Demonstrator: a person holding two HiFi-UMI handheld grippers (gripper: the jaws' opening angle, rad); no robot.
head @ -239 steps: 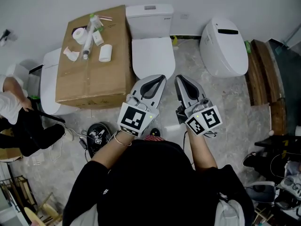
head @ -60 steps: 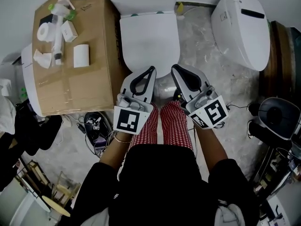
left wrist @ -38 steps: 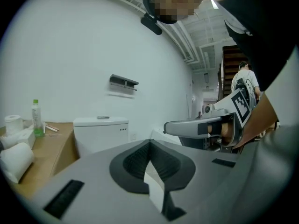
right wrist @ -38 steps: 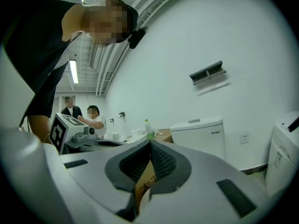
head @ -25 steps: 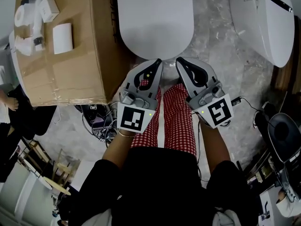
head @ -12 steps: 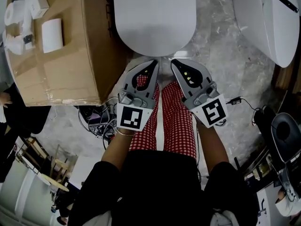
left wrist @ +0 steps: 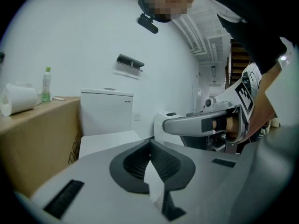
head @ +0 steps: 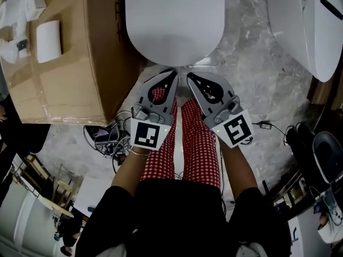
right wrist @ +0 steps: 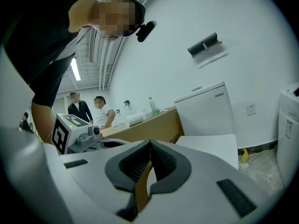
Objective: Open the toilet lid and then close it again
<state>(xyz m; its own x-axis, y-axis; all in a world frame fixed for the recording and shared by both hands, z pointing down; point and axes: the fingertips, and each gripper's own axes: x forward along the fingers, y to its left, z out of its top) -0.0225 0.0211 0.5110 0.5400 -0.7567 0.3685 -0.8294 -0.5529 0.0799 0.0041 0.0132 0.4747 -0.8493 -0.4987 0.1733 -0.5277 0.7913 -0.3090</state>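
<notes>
Left claw (left wrist: 150,143) and right claw (right wrist: 149,143) are both closed tip to tip, nothing between them, and sit side by side just short of the front edge of the toilet lid (head: 174,20), which lies flat and shut. Risk, as judged: closed tips get little purchase under the smooth rim, so a lift could slip and let the lid drop hard. Against the earliest frame, the person has moved in from well back, and the cistern has left the head view.
</notes>
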